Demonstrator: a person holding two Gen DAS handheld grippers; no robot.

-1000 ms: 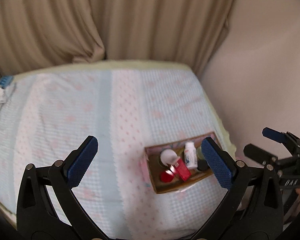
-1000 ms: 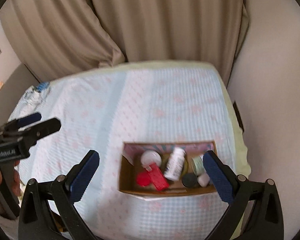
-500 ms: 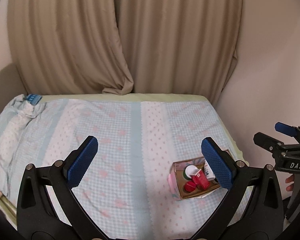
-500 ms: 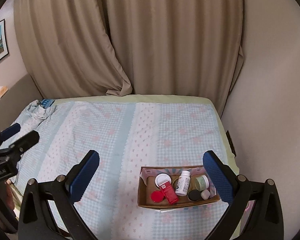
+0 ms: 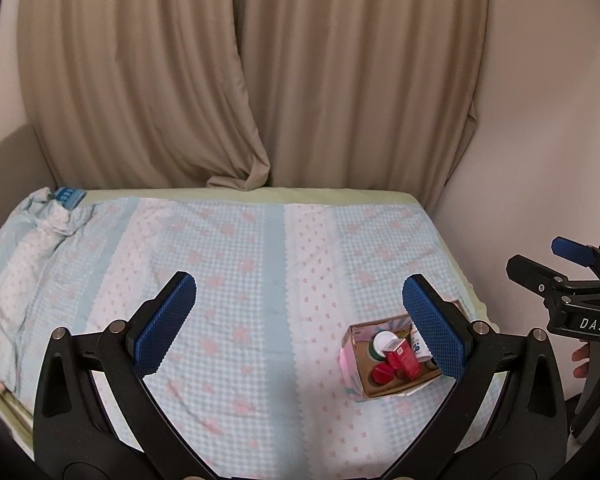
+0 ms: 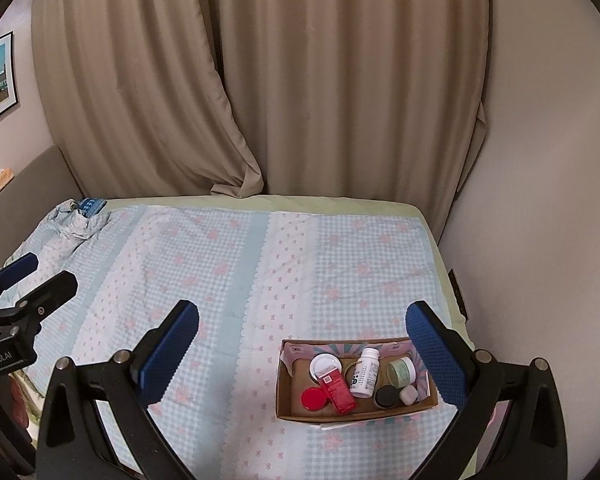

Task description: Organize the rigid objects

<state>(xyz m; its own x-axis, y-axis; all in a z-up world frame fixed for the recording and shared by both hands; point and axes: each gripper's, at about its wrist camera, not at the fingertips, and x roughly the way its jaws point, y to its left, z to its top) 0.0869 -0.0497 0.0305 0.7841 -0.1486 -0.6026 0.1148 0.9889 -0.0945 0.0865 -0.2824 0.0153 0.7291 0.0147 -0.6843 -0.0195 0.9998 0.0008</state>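
Observation:
A cardboard box (image 6: 288,404) sits on the bed near its right front corner; it also shows in the left wrist view (image 5: 354,376). In it lie a red box (image 6: 338,392), a red lid (image 6: 314,399), a white round jar (image 6: 324,363), a white bottle (image 6: 365,372), a green jar (image 6: 401,372), a black lid (image 6: 387,395) and a small white piece (image 6: 408,394). My left gripper (image 5: 300,316) is open and empty, held high above the bed. My right gripper (image 6: 302,344) is open and empty, high above the box.
The bed carries a blue-and-pink checked cover (image 6: 236,272). Crumpled bedding with a blue item (image 6: 90,206) lies at the far left corner. Beige curtains (image 6: 300,80) hang behind. A wall (image 6: 540,200) runs close along the bed's right side.
Both grippers have pulled up and back from the box, so the box looks smaller and the whole bed and curtains now show. Both stay open.

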